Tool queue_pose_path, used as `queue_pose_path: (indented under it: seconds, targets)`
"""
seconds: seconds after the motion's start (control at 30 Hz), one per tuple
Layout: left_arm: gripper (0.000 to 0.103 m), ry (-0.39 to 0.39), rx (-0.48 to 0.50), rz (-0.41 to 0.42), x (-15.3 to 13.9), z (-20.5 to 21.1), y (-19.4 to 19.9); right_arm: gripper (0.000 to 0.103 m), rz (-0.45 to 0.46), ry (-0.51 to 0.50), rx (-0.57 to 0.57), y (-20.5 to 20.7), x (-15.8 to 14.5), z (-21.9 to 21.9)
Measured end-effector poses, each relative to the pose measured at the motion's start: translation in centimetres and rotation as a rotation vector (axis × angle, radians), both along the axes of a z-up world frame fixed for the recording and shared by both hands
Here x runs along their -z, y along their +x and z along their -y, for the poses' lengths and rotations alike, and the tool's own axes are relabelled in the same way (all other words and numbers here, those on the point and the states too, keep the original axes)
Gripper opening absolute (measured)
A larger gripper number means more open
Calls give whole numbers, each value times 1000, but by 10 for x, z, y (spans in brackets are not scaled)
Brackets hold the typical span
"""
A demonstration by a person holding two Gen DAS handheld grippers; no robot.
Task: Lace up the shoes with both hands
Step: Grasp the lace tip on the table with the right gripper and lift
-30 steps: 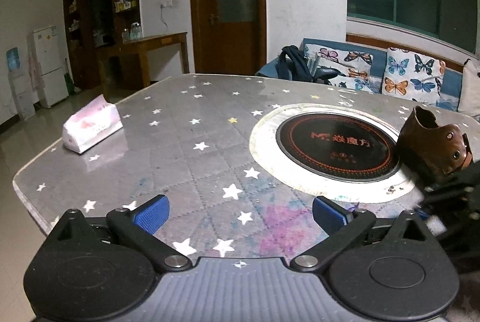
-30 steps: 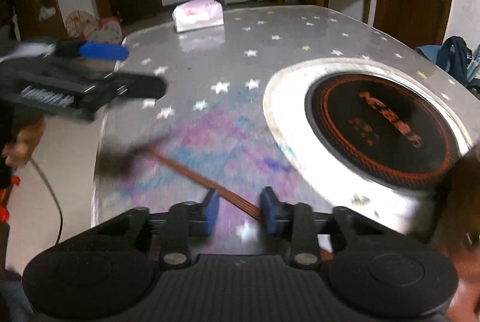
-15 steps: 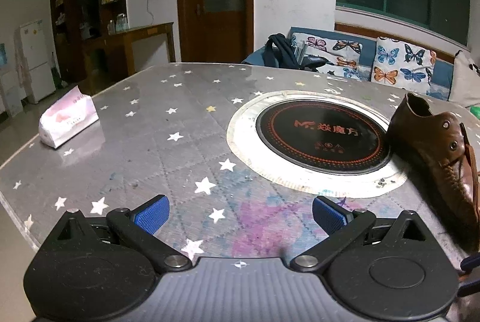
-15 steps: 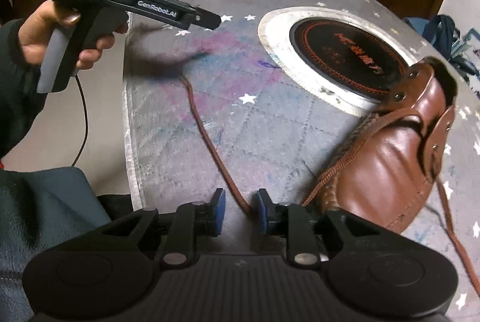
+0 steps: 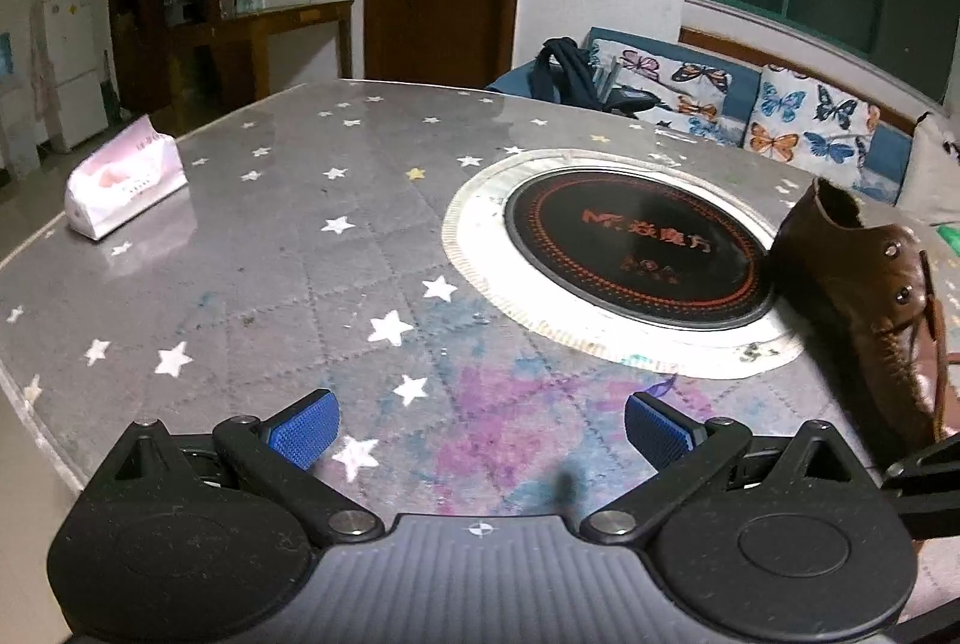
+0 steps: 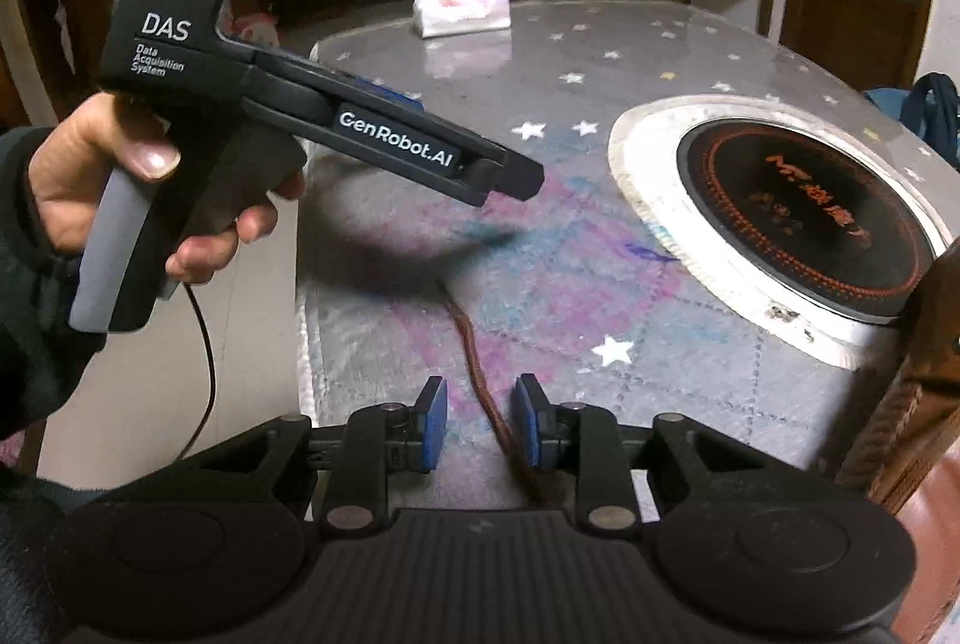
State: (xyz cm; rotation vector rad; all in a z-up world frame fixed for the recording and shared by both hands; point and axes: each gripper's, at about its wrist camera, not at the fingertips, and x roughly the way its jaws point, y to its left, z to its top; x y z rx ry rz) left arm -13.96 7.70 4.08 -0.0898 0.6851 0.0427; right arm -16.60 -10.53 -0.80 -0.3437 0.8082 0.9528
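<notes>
A brown leather shoe (image 5: 870,296) stands on the star-patterned table (image 5: 252,284), right of the round cooktop. My left gripper (image 5: 480,431) hovers open and wide over the table's near edge, holding nothing. In the right wrist view a hand holds that left gripper (image 6: 510,176) above the table. My right gripper (image 6: 482,423) is low at the table edge, jaws a narrow gap apart. The brown lace (image 6: 474,362) runs between them, close to the right pad, unpinched. Only the shoe's side (image 6: 927,338) shows at the right edge.
A black induction cooktop (image 5: 624,248) with a white ring is set into the table's middle. A pink tissue pack (image 5: 123,182) lies at the far left. A sofa with butterfly cushions (image 5: 798,122) and a dark bag stands behind the table.
The right wrist view has swung left, so the shoe has slid to its right edge and the left gripper looms larger. The lace stays between the right jaws. The left gripper remains open.
</notes>
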Motion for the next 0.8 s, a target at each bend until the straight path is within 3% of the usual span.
queue_pose_path:
  seconds: [0.1,0.4,0.8]
  targets:
    - [103,-12,16,-21,3,5,4,2,-7,30,49,0,2,10]
    - [103,26,45,-66,13,31,21,1,93,192,224,-23,-39,81]
    - [103,116,103,-88,19,70,34,2,494,313,595,-70,-122,198]
